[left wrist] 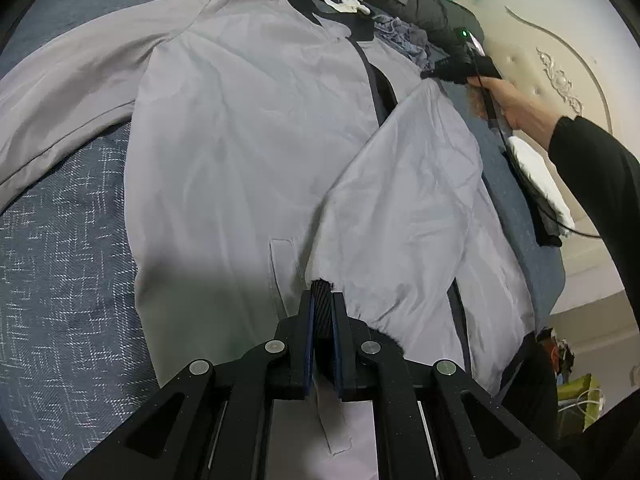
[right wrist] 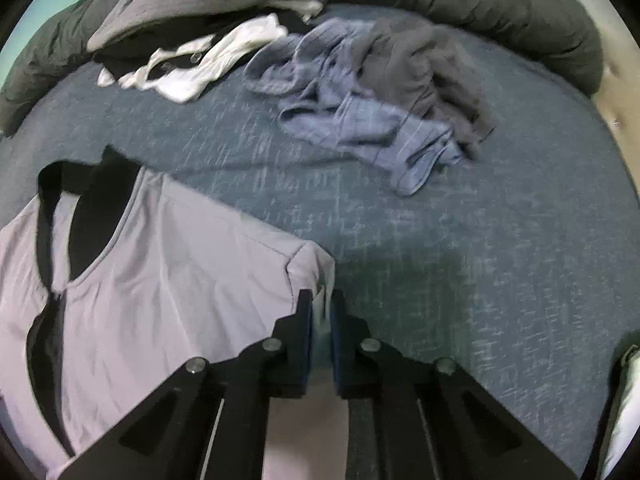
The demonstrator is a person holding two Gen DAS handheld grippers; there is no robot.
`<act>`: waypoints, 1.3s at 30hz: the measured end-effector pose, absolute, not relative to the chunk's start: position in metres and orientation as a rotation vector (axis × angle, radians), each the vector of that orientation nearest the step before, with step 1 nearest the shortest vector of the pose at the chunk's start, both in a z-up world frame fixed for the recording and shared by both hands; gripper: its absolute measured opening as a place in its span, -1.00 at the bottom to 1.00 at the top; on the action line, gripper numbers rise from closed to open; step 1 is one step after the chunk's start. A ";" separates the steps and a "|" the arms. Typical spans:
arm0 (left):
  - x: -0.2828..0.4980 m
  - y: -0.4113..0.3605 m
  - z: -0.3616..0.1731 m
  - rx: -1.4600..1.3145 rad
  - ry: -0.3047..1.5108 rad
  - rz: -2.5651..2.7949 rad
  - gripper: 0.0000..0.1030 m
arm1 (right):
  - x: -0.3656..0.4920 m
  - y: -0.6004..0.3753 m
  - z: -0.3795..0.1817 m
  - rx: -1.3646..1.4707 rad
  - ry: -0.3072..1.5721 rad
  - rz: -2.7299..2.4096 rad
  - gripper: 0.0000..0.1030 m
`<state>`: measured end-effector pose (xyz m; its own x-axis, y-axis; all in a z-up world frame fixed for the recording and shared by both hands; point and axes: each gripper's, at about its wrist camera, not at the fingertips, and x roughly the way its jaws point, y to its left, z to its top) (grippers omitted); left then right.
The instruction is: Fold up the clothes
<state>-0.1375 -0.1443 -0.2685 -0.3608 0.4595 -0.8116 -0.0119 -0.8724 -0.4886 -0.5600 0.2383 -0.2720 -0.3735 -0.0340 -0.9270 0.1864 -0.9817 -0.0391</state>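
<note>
Grey fabric: we've got a light grey jacket (left wrist: 248,152) lying front-up on the blue woven bedspread (left wrist: 60,260), collar at the far end, hem near us.
Sleeves: the left one is spread out to the left; the right sleeve (left wrist: 408,200) is folded diagonally across the front.
Left gripper (left wrist: 321,300): we're clenched on the dark ribbed cuff (left wrist: 322,308) of the folded sleeve, low on the front by the pocket.
Right gripper (right wrist: 321,300): jaws closed on the jacket's right shoulder corner (right wrist: 310,268); a sliver of grey cloth sits between the pads.
Right hand (left wrist: 508,104): seen from the left wrist view, at the far right edge of the jacket.
Clutter: blue-grey crumpled garment (right wrist: 360,120) and a white piece (right wrist: 208,64) lie just beyond the shoulder.
Risk 1: the shoulder bite looks shallow, so we judge it could slip once we pull.
Risk 2: if the two hands pull unevenly, the sleeve could drag off its diagonal and the fold skew.
Risk 3: a far sweep might snag the crumpled garment.
</note>
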 end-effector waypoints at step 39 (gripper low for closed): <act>-0.140 -0.153 -0.277 -1.613 -0.589 2.268 -0.86 | -0.565 0.257 -0.253 1.510 0.042 -2.612 -0.76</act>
